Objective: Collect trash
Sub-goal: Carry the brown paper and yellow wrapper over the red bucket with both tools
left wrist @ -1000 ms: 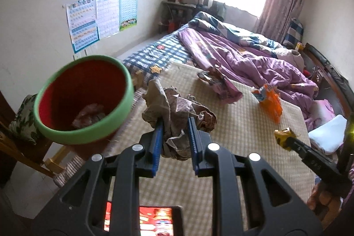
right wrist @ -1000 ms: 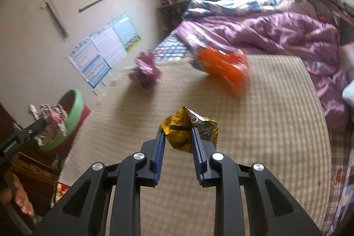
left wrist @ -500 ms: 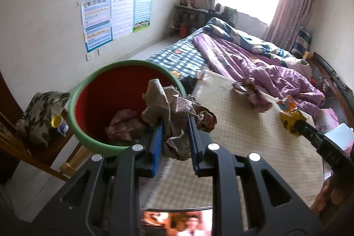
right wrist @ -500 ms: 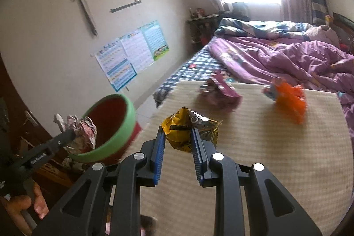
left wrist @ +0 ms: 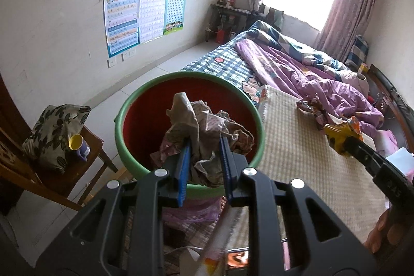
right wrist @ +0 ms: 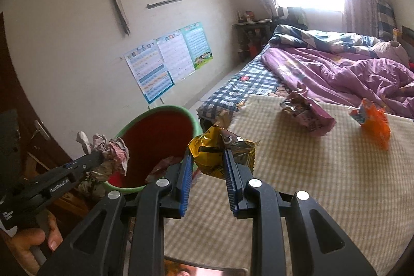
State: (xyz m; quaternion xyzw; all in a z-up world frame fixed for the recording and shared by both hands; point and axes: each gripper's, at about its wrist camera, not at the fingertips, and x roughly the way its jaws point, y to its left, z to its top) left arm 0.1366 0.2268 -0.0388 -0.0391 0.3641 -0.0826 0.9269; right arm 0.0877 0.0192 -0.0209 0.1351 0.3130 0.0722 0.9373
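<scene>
My left gripper [left wrist: 204, 144] is shut on a crumpled paper wad [left wrist: 204, 126] and holds it over the near rim of a red bin with a green rim [left wrist: 155, 87]. It also shows in the right wrist view [right wrist: 103, 154], with the wad [right wrist: 111, 149] at the bin's [right wrist: 155, 136] left edge. My right gripper [right wrist: 208, 154] is shut on a yellow snack wrapper [right wrist: 220, 149], just right of the bin over the mat's corner. It shows in the left wrist view [left wrist: 344, 141] with the wrapper [left wrist: 339, 133]. Pink trash [right wrist: 163, 164] lies inside the bin.
A purple wrapper [right wrist: 308, 113] and an orange wrapper [right wrist: 375, 118] lie on the checked mat [right wrist: 323, 185] on the bed. A purple quilt [right wrist: 349, 71] lies beyond. A wooden chair [left wrist: 51, 172] with a cushion [left wrist: 54, 131] and a yellow cup [left wrist: 76, 142] stands left of the bin.
Both grippers have moved toward the bin with their trash. The left wad is now over the bin's opening; the right wrapper has come from mid-mat to beside the bin's rim.
</scene>
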